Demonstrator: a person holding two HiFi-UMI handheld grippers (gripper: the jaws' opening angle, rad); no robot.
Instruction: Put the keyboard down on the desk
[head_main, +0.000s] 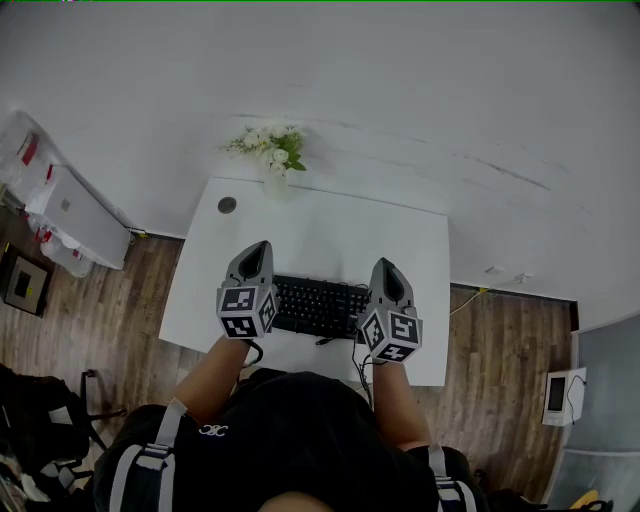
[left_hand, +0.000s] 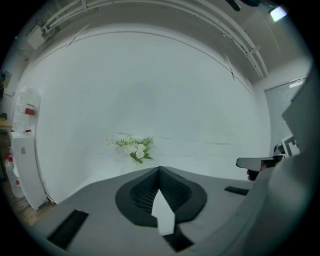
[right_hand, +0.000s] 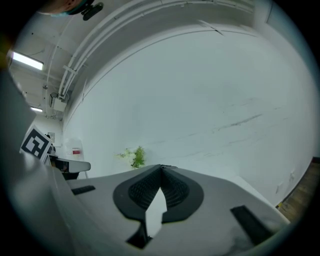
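A black keyboard (head_main: 315, 305) lies flat on the white desk (head_main: 330, 235), close to its near edge. My left gripper (head_main: 258, 248) is raised over the keyboard's left end and my right gripper (head_main: 386, 266) over its right end. Both point toward the wall. In the left gripper view the jaws (left_hand: 159, 170) meet at the tips with nothing between them. The right gripper view shows the same for its jaws (right_hand: 161, 167). The keyboard is hidden in both gripper views.
A vase of white flowers (head_main: 270, 150) stands at the desk's far edge, by a round cable hole (head_main: 227, 205). A white cabinet (head_main: 70, 215) sits on the wooden floor at the left, and a small white device (head_main: 558, 393) on the right.
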